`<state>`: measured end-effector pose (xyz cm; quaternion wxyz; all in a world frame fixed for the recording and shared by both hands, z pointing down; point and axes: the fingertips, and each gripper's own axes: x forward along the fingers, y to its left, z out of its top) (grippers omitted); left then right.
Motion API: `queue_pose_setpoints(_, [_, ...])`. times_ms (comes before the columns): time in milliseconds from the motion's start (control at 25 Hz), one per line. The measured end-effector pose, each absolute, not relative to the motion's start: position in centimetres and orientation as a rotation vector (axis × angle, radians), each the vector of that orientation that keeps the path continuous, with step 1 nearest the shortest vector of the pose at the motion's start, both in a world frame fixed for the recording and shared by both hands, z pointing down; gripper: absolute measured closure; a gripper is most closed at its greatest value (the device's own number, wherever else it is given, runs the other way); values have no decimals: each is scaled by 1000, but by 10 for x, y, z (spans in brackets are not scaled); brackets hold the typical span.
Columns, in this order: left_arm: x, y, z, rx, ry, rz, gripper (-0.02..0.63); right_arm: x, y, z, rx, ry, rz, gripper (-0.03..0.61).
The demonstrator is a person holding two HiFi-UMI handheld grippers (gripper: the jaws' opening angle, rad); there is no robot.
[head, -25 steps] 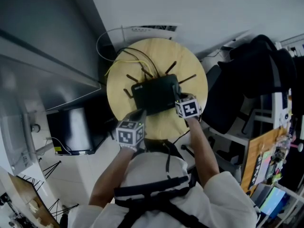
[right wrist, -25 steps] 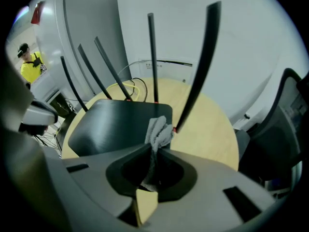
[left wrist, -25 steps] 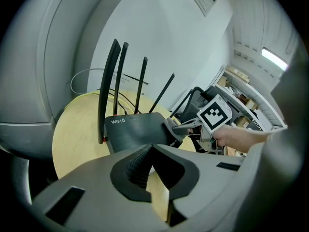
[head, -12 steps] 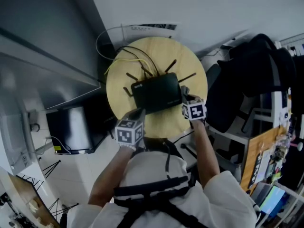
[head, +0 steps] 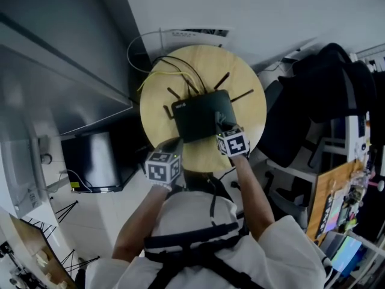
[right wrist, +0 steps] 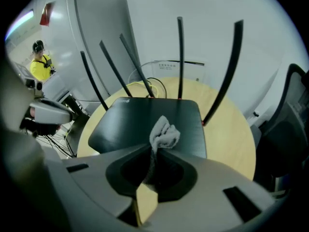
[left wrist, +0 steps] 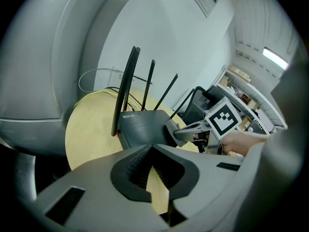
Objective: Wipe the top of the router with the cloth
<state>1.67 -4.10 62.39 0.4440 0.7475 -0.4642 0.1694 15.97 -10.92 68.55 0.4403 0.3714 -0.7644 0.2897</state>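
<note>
A black router (head: 201,114) with several upright antennas lies on a round wooden table (head: 240,83). My right gripper (head: 219,120) is over the router's near-right part, shut on a small grey-white cloth (right wrist: 164,133) that rests bunched on the router's top (right wrist: 145,122). In the left gripper view, that gripper (left wrist: 181,133) touches the router (left wrist: 145,127) from the right. My left gripper (head: 174,146) hovers at the table's near edge, by the router's near-left corner. Its jaws (left wrist: 150,161) stand closed with nothing between them.
Yellow and black cables (head: 174,71) run off the router's back across the table. A black chair draped with dark clothing (head: 325,95) stands close on the right. A dark box (head: 96,167) sits on the floor to the left, under a grey counter. A person in yellow (right wrist: 41,64) stands far off.
My right gripper, with the cloth in it, slid left from the router's right edge onto its top. The left gripper stayed where it was.
</note>
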Motion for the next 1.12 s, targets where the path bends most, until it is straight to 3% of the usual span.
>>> queue_pose_setpoints(560, [-22,-18,622,1829,-1197,419,624,52,-56,683,755,-2012,721,540])
queue_pose_setpoints(1120, [-34,-7,618,1850,-1189,427,624,20,-34,664,711,-2134,855,540])
